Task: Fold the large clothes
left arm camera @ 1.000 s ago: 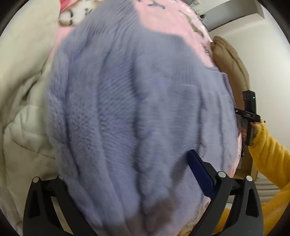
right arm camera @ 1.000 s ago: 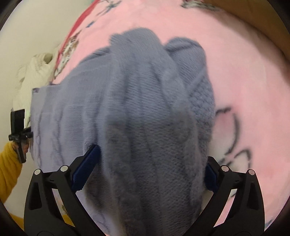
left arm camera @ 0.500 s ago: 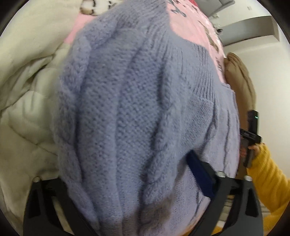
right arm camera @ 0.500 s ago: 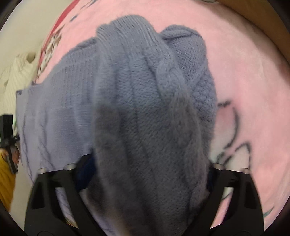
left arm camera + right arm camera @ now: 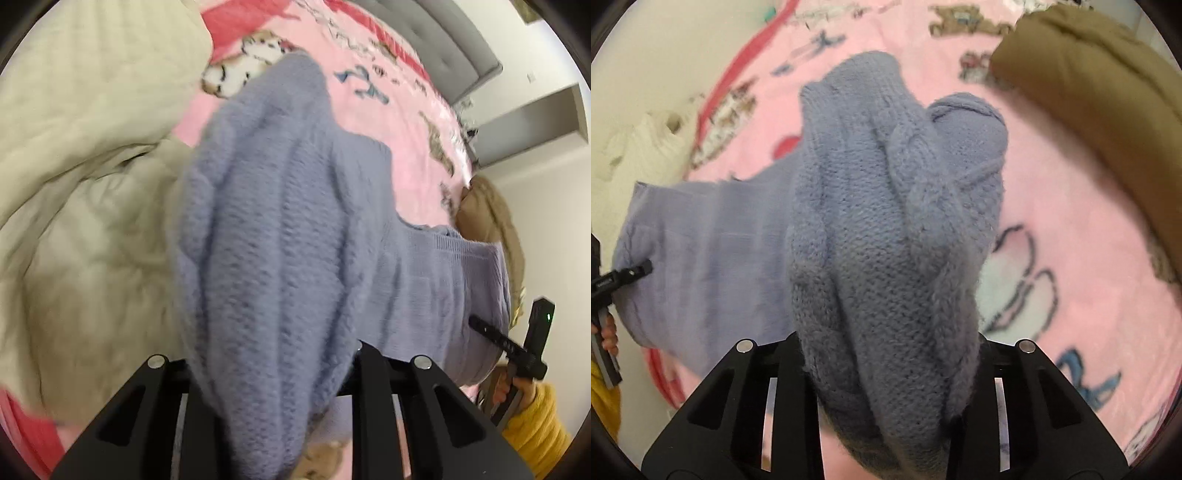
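Note:
A lavender cable-knit sweater hangs stretched between both grippers above a pink printed blanket. My left gripper is shut on a bunched edge of the sweater, which drapes over and hides the fingertips. My right gripper is shut on the other bunched edge of the sweater, which also hides its fingertips. The flat ribbed part of the sweater spans toward the other gripper in each view. The right gripper also shows at the right in the left wrist view.
A cream quilted duvet lies left of the sweater. A brown padded garment lies on the blanket at the far right. A grey headboard stands at the back. A yellow sleeve holds the right gripper.
Both grippers have pulled back and lifted with the sweater, which now shows smaller and more bunched. More of the pink blanket, the duvet and the brown garment have come into view.

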